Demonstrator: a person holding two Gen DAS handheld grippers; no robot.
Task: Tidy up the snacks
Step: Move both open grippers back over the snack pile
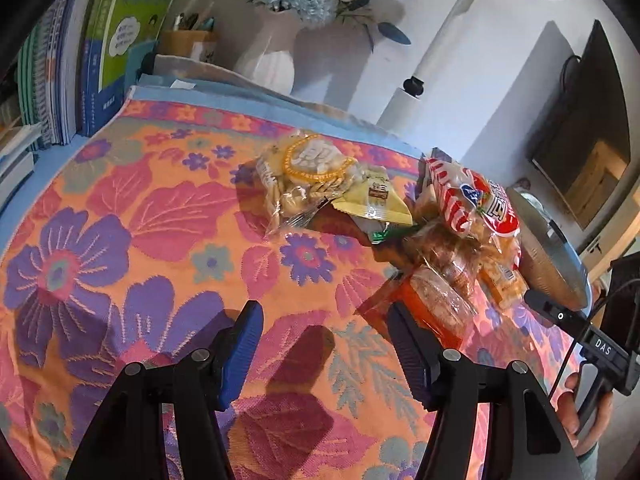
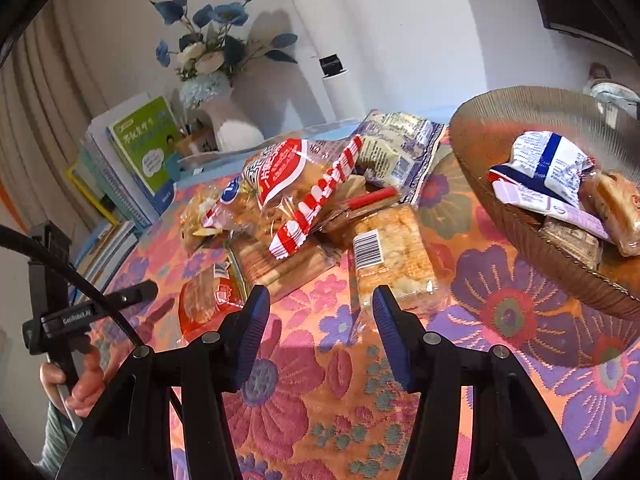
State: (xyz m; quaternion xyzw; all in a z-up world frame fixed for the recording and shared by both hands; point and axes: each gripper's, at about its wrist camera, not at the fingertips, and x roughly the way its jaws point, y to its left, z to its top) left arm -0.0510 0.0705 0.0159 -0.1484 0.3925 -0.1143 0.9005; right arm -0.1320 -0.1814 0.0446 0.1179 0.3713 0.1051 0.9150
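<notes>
Both hand-held grippers are empty: the left hand-held gripper sits about half open over the flowered surface, the right hand-held gripper a bit narrower. Snack pile sits at 12 o'clock from the right one, woven basket with packets at 2 o'clock.

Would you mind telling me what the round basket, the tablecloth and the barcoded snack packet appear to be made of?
The round basket looks like woven brown fibre, perhaps rattan or paper cord: fine ribbed lines run around its wall. The tablecloth seems a matte woven fabric, with flowers in raised thread. The barcoded snack packet appears to be clear glossy plastic film: it glints and shows the pastry inside.
</notes>
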